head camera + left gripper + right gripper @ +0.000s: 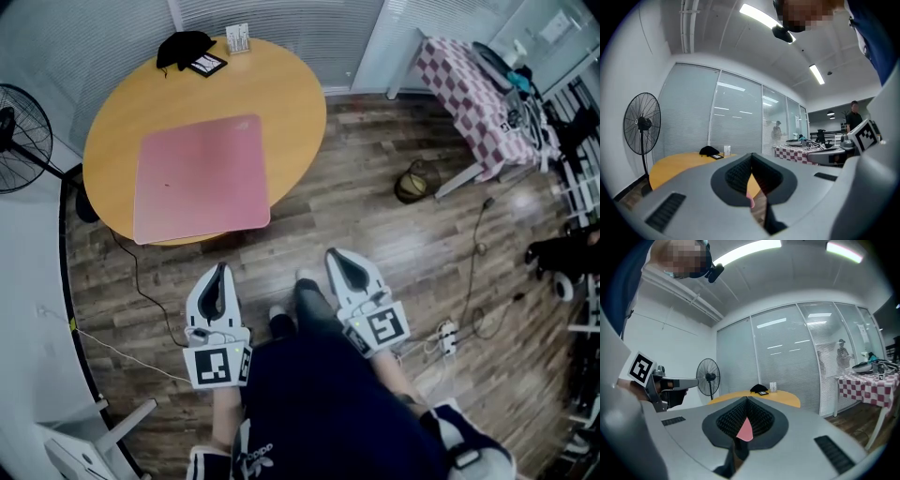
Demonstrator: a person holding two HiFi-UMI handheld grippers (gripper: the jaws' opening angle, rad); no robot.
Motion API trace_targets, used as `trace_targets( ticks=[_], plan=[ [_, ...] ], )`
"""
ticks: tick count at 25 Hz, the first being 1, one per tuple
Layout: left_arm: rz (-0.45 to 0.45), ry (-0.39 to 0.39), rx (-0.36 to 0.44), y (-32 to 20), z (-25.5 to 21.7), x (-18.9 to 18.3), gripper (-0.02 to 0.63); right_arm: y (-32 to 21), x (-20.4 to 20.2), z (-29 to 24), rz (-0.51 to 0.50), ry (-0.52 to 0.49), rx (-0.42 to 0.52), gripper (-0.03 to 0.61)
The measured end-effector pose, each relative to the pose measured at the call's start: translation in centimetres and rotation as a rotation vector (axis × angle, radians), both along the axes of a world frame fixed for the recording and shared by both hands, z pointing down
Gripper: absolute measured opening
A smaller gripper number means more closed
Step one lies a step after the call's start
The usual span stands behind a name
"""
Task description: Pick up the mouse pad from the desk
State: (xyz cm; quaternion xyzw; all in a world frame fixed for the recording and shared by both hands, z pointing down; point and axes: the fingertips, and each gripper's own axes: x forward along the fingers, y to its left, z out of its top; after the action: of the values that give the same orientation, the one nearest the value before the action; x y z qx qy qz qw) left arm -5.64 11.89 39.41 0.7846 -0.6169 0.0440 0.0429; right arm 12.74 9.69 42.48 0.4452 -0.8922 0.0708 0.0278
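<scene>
A large pink mouse pad (202,178) lies flat on the round wooden table (286,89), its near edge at the table's rim. Both grippers hover over the floor short of the table, close to the person's body. The left gripper (221,268) points toward the pad's near edge with its jaws shut and nothing held. The right gripper (333,253) is also shut and empty, to the right of the table. In the left gripper view a sliver of the pad (751,200) shows between the jaws; in the right gripper view the pad (746,430) shows the same way.
A black cloth (183,47), a dark flat device (207,64) and a small white holder (238,37) sit at the table's far edge. A standing fan (14,141) is at the left. A checkered table (469,84), a floor bag (417,181) and a power strip (445,337) are at the right.
</scene>
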Motion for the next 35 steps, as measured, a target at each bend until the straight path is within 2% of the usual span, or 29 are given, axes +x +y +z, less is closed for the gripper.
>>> trace_targets(
  ticks=[4, 9, 14, 19, 25, 35],
  plan=[
    [-0.041, -0.002, 0.0, -2.9, 0.1, 0.1, 0.005, -3.4, -0.4, 0.1, -0.047, -0.023, -0.002, 0.002],
    [-0.116, -0.001, 0.017, -8.1, -0.3, -0.2, 0.005, -10.0, -0.4, 0.2, -0.122, -0.006, -0.005, 0.002],
    [-0.209, -0.008, 0.037, -12.7, -1.2, -1.2, 0.005, -16.8, -1.3, -0.4, -0.198, -0.019, -0.003, 0.002],
    [-0.304, -0.002, 0.032, -15.4, -1.0, -2.6, 0.005, -21.4, -2.5, -0.2, -0.271, -0.007, -0.007, 0.002],
    [-0.356, 0.007, 0.018, -17.2, -0.2, -2.7, 0.005, -24.1, -3.0, 0.6, -0.336, 0.001, -0.025, 0.002],
    [-0.393, 0.025, -0.005, -17.7, 0.5, -5.2, 0.005, -25.6, -4.6, 1.1, -0.32, 0.019, -0.036, 0.002]
  ],
)
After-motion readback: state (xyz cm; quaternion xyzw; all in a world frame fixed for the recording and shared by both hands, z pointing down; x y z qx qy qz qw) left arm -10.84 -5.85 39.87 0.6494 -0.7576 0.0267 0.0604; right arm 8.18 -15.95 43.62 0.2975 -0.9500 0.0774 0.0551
